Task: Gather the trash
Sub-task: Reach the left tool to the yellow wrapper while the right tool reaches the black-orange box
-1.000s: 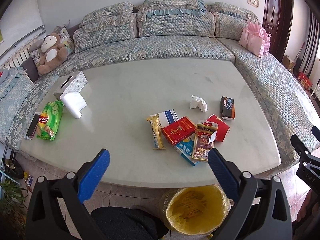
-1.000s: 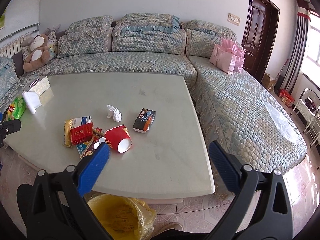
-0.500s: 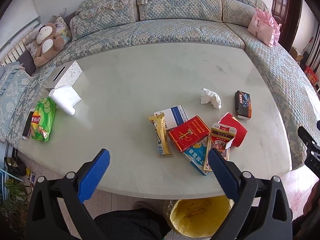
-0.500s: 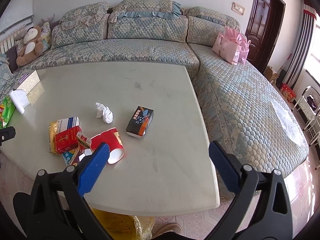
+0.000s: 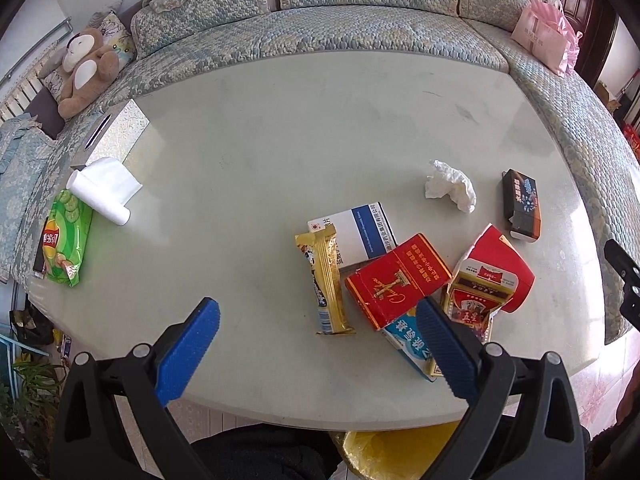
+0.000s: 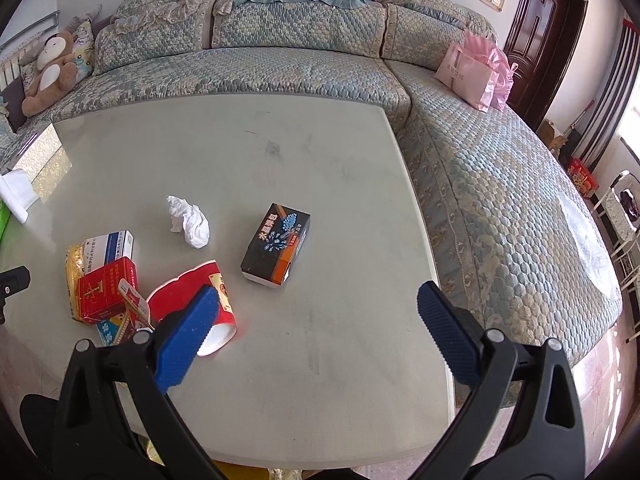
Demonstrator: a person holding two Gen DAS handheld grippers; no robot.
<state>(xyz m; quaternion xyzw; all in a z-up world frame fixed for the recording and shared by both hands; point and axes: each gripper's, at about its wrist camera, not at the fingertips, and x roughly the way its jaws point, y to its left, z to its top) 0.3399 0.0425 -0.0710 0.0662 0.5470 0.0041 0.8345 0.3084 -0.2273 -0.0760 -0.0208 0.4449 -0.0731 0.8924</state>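
gold wrapper lengthwise toward camera | red cup on side, mouth nearward

Both views are bright and sharp in the middle. Daylight comes from the right edge of the frame, where the floor is washed out. The table shows soft glare at left. Fisheye bends the edges strongly, and the corners are black

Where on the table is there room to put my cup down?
Bare table runs from the tissue box across to the sofa side, and between the black box and the right edge. The near middle is crowded: red pack, paper cup, crumpled tissue.
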